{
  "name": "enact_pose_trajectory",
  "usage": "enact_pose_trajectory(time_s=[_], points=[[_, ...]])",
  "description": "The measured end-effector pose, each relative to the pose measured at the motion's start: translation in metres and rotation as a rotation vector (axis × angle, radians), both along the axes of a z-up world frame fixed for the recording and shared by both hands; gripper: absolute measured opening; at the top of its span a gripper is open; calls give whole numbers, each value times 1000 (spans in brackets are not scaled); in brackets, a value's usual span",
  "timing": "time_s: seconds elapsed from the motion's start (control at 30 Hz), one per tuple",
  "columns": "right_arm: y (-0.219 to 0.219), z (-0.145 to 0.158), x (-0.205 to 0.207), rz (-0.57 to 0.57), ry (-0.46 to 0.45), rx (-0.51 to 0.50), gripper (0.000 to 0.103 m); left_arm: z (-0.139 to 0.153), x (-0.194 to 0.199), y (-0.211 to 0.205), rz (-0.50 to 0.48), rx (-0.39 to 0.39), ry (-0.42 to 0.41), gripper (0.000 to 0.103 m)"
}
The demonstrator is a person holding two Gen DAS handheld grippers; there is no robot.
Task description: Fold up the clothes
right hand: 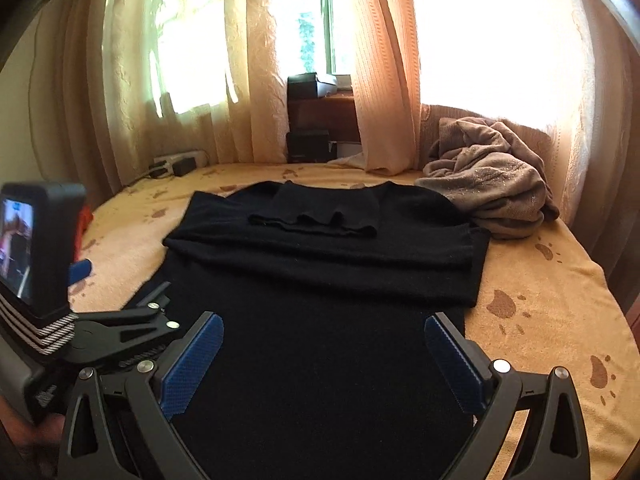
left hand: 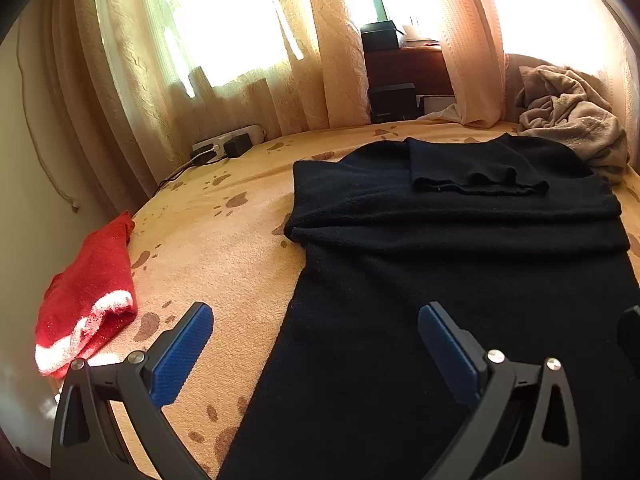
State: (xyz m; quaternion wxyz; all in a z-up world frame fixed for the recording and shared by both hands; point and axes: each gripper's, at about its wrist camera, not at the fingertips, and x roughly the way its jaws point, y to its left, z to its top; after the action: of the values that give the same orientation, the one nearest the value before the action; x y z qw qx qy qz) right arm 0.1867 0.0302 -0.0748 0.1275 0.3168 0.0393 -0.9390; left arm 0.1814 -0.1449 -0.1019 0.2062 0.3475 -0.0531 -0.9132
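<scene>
The black sweater (left hand: 460, 280) lay flat on the bed (left hand: 224, 232), its long axis running straight away from both claws, sleeves already crossed over the chest at the far end. The left claw (left hand: 316, 344) hung with jaws apart, empty, over the near left edge; the right claw (right hand: 324, 360) hung likewise open and empty over the near hem, the closer of the two to the cloth's middle. Three garments showed: one black sweater, one red garment (left hand: 92, 296) folded at left, one beige garment (right hand: 488, 188) heaped at right.
</scene>
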Motion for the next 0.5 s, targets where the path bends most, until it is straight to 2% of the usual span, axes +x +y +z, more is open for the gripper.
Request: enact_pose_trajectory(time_s=[0.13,0.23,0.5], points=[[11,-12,-15,-66,-57,-3,103,-5,-3,0,-11,31,-18,103],[15,-18,-22,-105,-74,35,103,-8,-5,2,-21,42,-33,103],[20,-31,-31,-110,-116,48,103,-13,-11,13,-63,49,-61,103]])
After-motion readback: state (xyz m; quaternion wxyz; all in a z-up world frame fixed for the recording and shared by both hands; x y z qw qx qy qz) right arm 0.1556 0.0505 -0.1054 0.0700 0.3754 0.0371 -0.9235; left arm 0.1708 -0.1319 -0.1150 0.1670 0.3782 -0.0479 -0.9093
